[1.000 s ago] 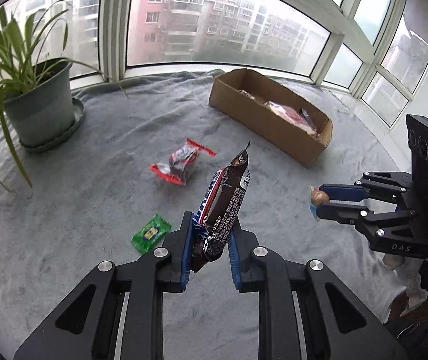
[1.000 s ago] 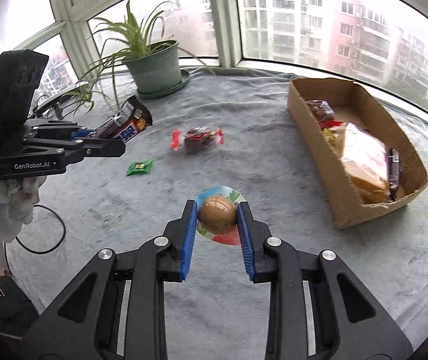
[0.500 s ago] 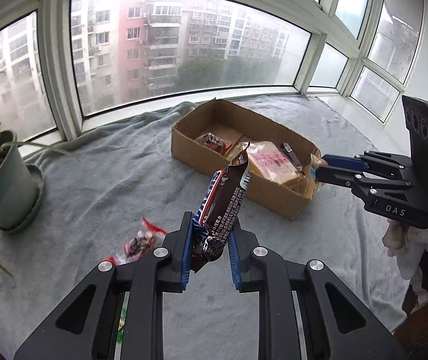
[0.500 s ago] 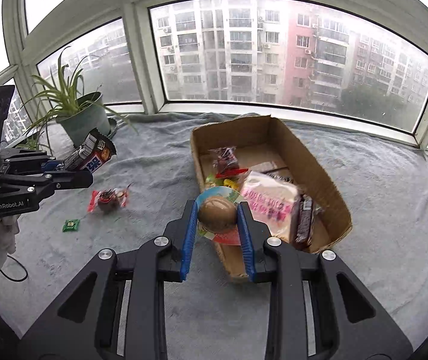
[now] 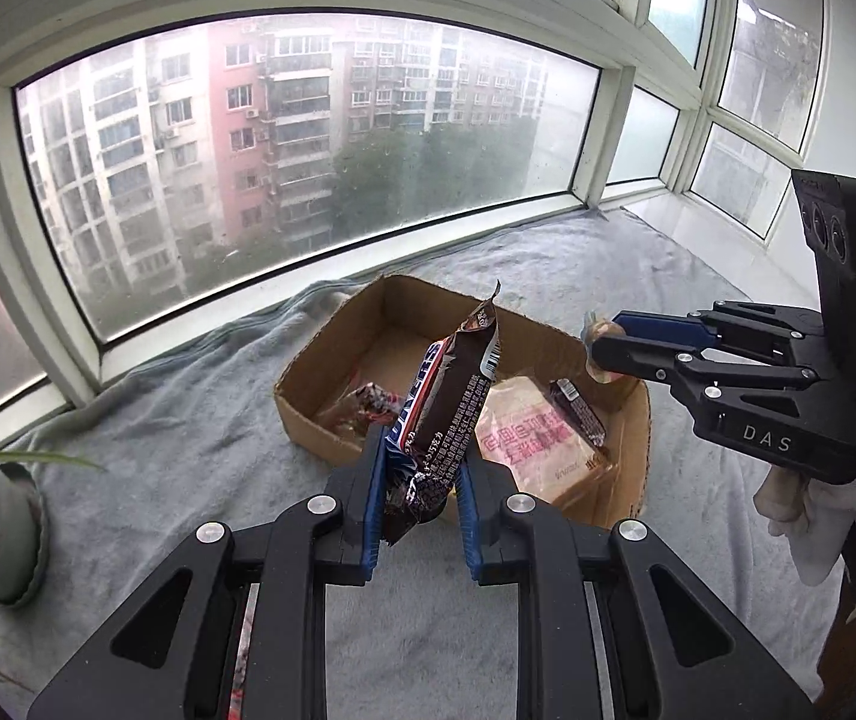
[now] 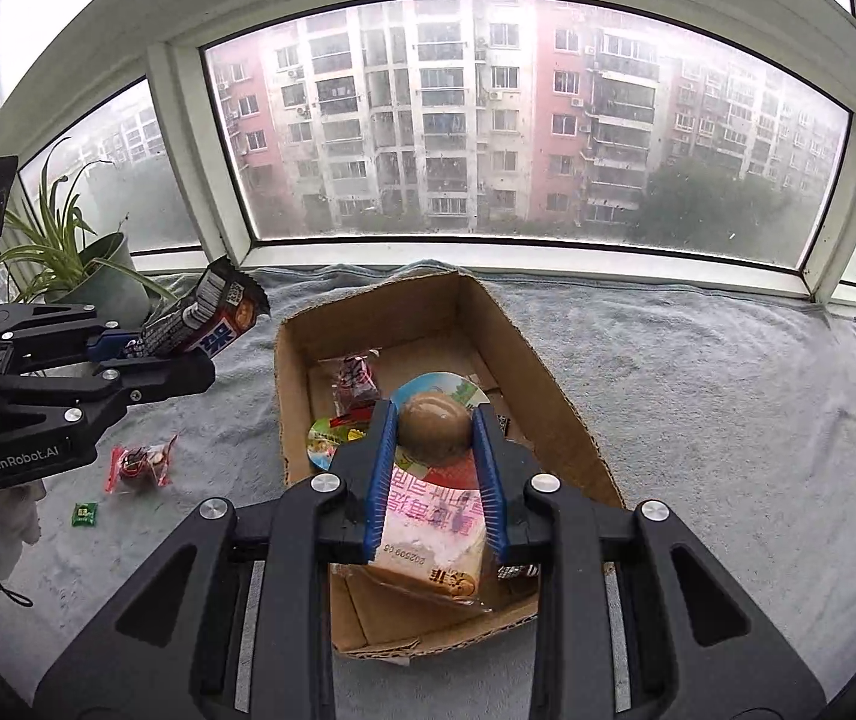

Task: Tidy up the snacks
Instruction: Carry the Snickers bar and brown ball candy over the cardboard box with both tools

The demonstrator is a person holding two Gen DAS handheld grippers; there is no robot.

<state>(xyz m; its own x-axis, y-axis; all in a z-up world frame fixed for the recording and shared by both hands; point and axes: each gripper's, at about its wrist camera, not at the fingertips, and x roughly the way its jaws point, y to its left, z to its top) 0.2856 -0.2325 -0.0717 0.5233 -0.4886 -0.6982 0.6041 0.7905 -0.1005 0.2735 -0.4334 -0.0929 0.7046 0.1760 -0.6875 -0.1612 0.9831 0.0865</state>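
My left gripper (image 5: 419, 501) is shut on a brown Snickers bar (image 5: 448, 405) and holds it upright, just short of the cardboard box (image 5: 308, 384). It also shows in the right wrist view (image 6: 188, 354), left of the box (image 6: 553, 414). My right gripper (image 6: 435, 474) is shut on a round brown snack in a colourful wrapper (image 6: 433, 426), held above the box's middle. In the left wrist view that gripper (image 5: 598, 351) hovers over the box's right rim. The box holds a pink bread pack (image 6: 433, 534), a dark bar (image 5: 577, 417) and small packets.
A red-wrapped candy (image 6: 140, 465) and a small green candy (image 6: 84, 514) lie on the grey cloth (image 6: 727, 420) left of the box. A potted plant (image 6: 92, 282) stands at the back left by the window.
Both grippers have swung from the loose candies toward the box with their snacks still held. The right one now hovers over the box; the left one is close to its near side.
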